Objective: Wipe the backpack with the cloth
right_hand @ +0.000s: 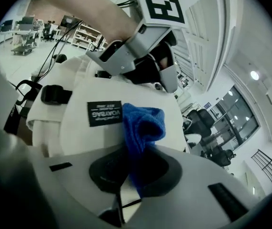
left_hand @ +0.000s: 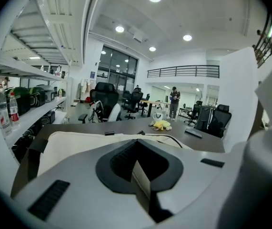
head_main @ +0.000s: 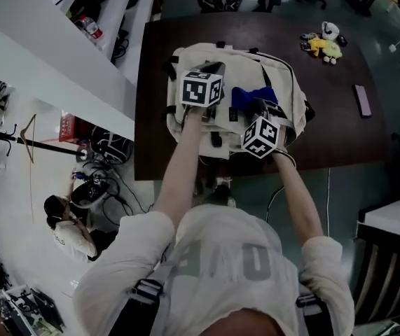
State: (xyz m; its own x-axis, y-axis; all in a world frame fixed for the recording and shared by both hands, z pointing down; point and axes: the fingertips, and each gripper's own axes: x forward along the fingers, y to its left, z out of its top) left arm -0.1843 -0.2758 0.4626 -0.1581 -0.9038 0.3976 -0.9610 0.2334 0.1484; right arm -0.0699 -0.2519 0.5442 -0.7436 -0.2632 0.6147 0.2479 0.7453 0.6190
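Nearest the person, the right gripper (right_hand: 135, 174) is seen clamped on the blue cloth (right_hand: 144, 120). One bunched end is pinched between its jaws and the rest is humped forward onto the cream backpack (head_main: 256, 65), just beside the black label (right_hand: 105, 113). The cloth is judged to be light, soft and limp. It is best held by a gathered fold, as here, so that a thick wad is left ahead of the jaw tips to be pressed flat on the fabric. The backpack is laid flat on the dark table (head_main: 340, 128), close to the near edge. It is judged to be soft and slack rather than stiff, likely to ruck or slide under a firm stroke, and better braced at a seam, strap or top edge than at the loose middle of a panel. Further along the bag, the left gripper (head_main: 212, 70) is set with its jaws closed, and a pale fold of the backpack appears to be nipped between them, though this is not shown clearly. Beyond the bag, some small plush toys (head_main: 322, 45) and a flat dark device (head_main: 361, 100) are left well apart on the far side of the table.
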